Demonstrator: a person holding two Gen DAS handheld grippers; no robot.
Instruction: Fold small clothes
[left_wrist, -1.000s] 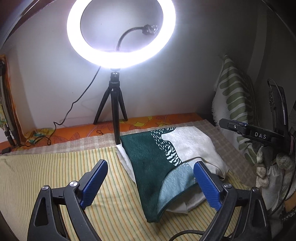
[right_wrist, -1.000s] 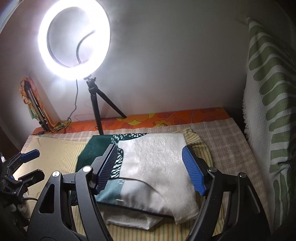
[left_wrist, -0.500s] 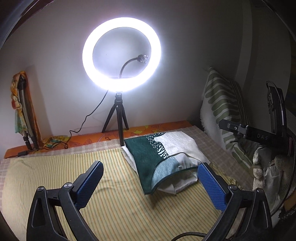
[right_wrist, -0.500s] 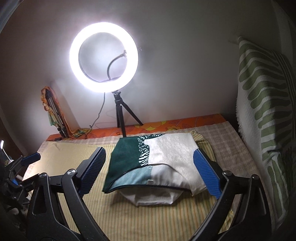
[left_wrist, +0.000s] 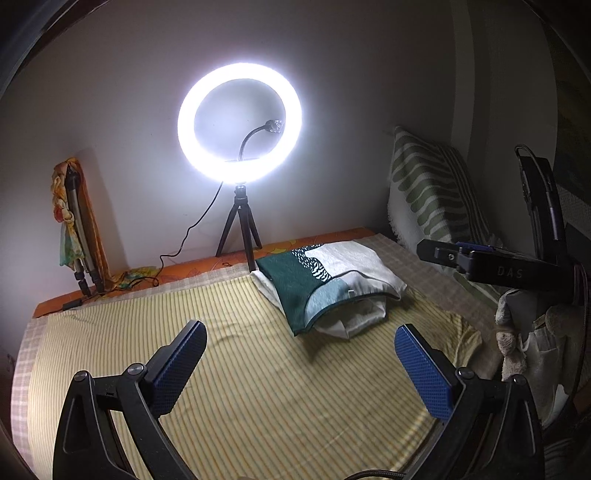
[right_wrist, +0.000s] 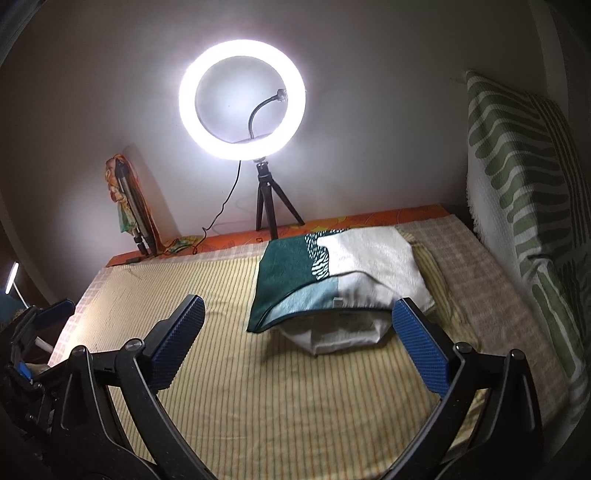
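Note:
A folded green, white and light-blue garment (left_wrist: 328, 280) lies on top of a folded white piece on the yellow striped cloth (left_wrist: 229, 369), toward the back right. It also shows in the right wrist view (right_wrist: 332, 277). My left gripper (left_wrist: 301, 365) is open and empty, held back from the garment, above the cloth. My right gripper (right_wrist: 297, 341) is open and empty, just in front of the garment's near edge. The right gripper also appears at the right of the left wrist view (left_wrist: 480, 262).
A lit ring light on a small tripod (left_wrist: 240, 155) stands at the back by the wall, with its cable trailing left. A green-patterned pillow (right_wrist: 524, 192) leans at the right. A folded stand wrapped in coloured cloth (left_wrist: 75, 221) leans at the back left.
Both grippers have pulled back and risen away from the folded garment, which now looks smaller and lies untouched. Both stayed open.

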